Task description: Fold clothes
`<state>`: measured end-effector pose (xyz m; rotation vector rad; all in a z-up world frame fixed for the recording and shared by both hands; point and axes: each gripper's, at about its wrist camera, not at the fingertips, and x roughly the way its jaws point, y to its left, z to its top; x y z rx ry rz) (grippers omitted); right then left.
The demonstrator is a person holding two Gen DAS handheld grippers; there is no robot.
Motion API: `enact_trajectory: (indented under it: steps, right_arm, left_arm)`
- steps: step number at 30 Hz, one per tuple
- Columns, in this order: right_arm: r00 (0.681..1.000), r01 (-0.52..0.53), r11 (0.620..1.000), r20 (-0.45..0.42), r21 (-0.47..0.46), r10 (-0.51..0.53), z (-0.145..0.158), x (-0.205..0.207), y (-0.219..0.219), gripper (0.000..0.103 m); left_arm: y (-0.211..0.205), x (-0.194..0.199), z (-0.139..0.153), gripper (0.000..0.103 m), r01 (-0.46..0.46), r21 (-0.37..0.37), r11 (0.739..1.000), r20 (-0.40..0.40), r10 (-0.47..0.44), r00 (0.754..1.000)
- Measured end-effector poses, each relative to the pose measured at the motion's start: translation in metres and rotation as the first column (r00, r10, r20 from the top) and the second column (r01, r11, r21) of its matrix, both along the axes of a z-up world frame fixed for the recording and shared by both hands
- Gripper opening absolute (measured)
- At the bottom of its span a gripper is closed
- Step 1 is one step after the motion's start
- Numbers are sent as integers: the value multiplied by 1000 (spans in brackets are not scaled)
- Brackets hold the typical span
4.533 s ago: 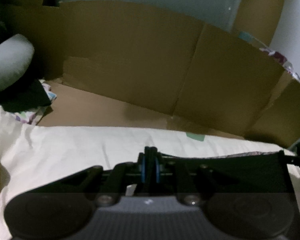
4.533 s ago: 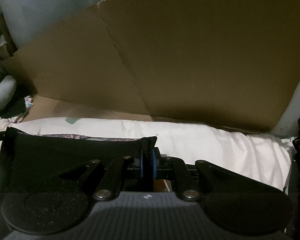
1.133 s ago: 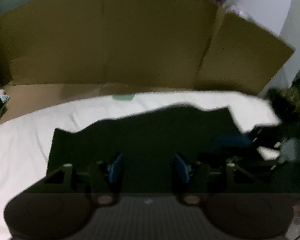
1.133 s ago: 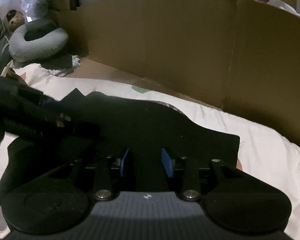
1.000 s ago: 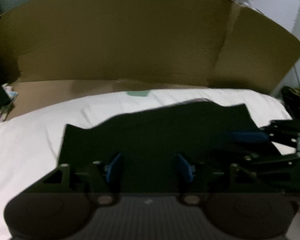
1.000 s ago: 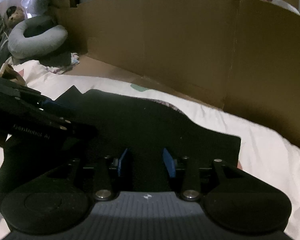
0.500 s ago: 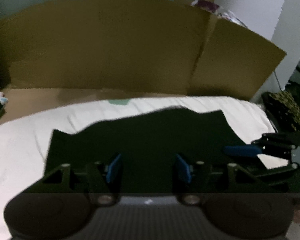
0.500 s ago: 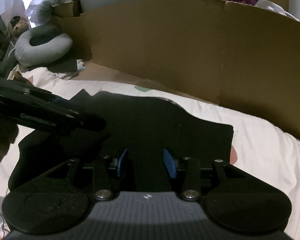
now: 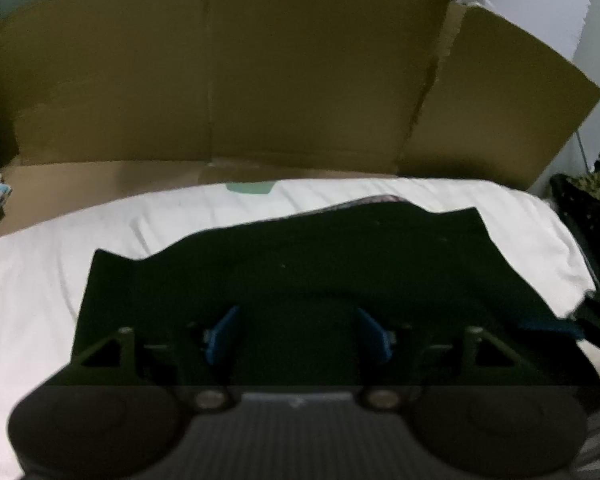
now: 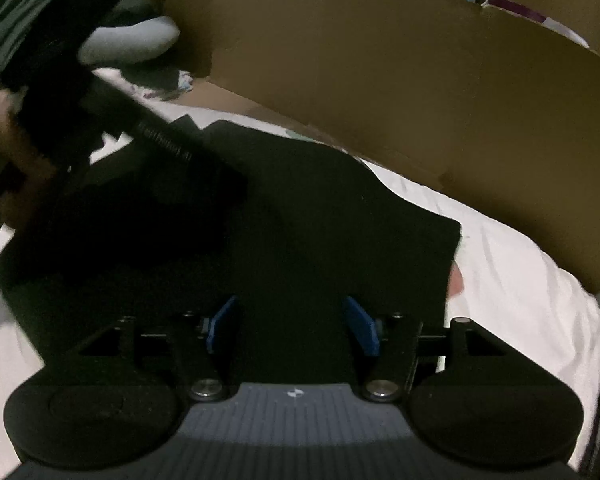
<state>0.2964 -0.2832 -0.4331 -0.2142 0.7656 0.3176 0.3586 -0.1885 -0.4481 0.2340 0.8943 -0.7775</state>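
Note:
A black garment (image 9: 320,264) lies flat on a white sheet (image 9: 40,280); it also shows in the right wrist view (image 10: 320,232). My left gripper (image 9: 298,334) hovers over its near part, open and empty, blue pads wide apart. My right gripper (image 10: 292,326) is open and empty over the garment's near right part. In the right wrist view the left gripper's body (image 10: 112,108) reaches in from the upper left above the cloth. One blue pad of the right gripper (image 9: 548,326) shows at the right edge of the left wrist view.
A brown cardboard wall (image 9: 240,80) stands along the far side of the bed and also shows in the right wrist view (image 10: 400,80). A grey neck pillow (image 10: 136,44) lies at the far left. Dark patterned fabric (image 9: 592,200) sits past the bed's right edge.
Both grippers were shut on the garment's edge 4.5 s ago; now both are open and the garment lies flat. Over the last second the left gripper rose and swung towards the garment's middle.

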Motion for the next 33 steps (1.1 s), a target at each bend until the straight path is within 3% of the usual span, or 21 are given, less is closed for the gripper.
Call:
enact_trajectory:
  steps: [20, 25, 29, 31, 33]
  right_arm:
    - [996, 41, 998, -72, -40, -43, 2, -67, -76, 66]
    - [989, 133, 991, -67, -9, -134, 21, -71, -87, 63]
    - [991, 126, 988, -53, 84, -122, 29, -72, -71, 62]
    - [994, 93, 992, -58, 90, -88, 24, -72, -57, 50]
    - [994, 74, 992, -82, 98, -66, 15, -71, -44, 45]
  left_arm:
    - [-4, 11, 0, 74, 14, 14, 1000, -40, -14, 999]
    - [-5, 11, -1, 75, 15, 15, 1000, -41, -15, 999]
    - [-5, 10, -1, 75, 22, 20, 1000, -34, -21, 999]
    - [-7, 10, -1, 76, 24, 24, 999, -38, -23, 999]
    - [-8, 11, -1, 77, 26, 25, 999, -41, -25, 999]
